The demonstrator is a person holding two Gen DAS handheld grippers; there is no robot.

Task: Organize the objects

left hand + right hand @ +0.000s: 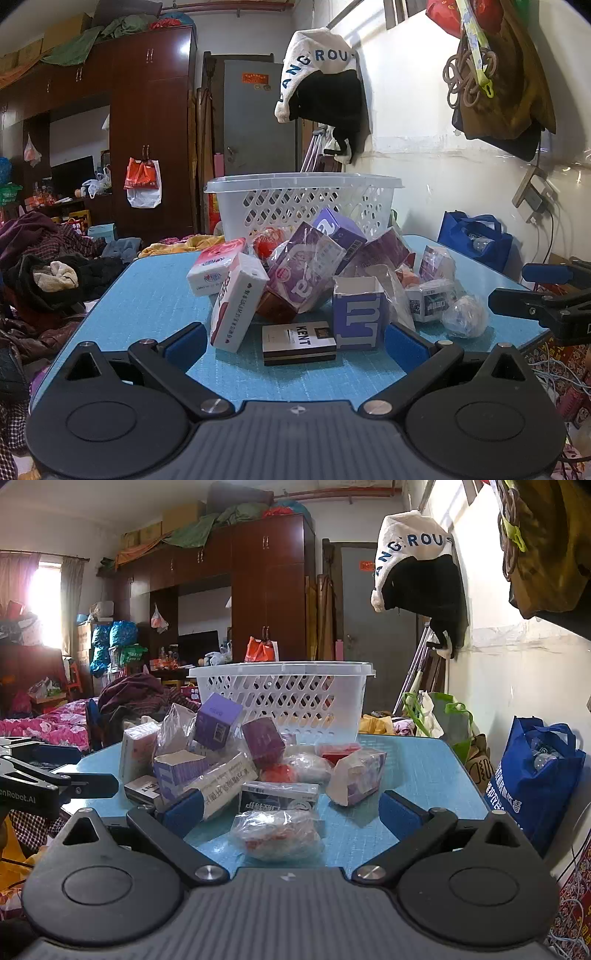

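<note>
A heap of small packages lies on a blue table (147,295) in front of a white lattice basket (303,201). In the left wrist view my left gripper (295,345) is open near the front edge, with a black-and-white Kent pack (299,343) between its blue pads, untouched. A white-and-red tissue box (238,304) and a blue-and-white carton (356,314) stand just behind. In the right wrist view my right gripper (291,816) is open around a clear bag with red contents (277,834). Purple boxes (218,722) pile before the basket (282,698).
Clothes cover a bed on the left (44,280). A blue shopping bag (535,775) stands by the wall on the right. A white-and-black garment (321,81) hangs on the wall above the basket. The other gripper (546,302) juts in at the table's right edge.
</note>
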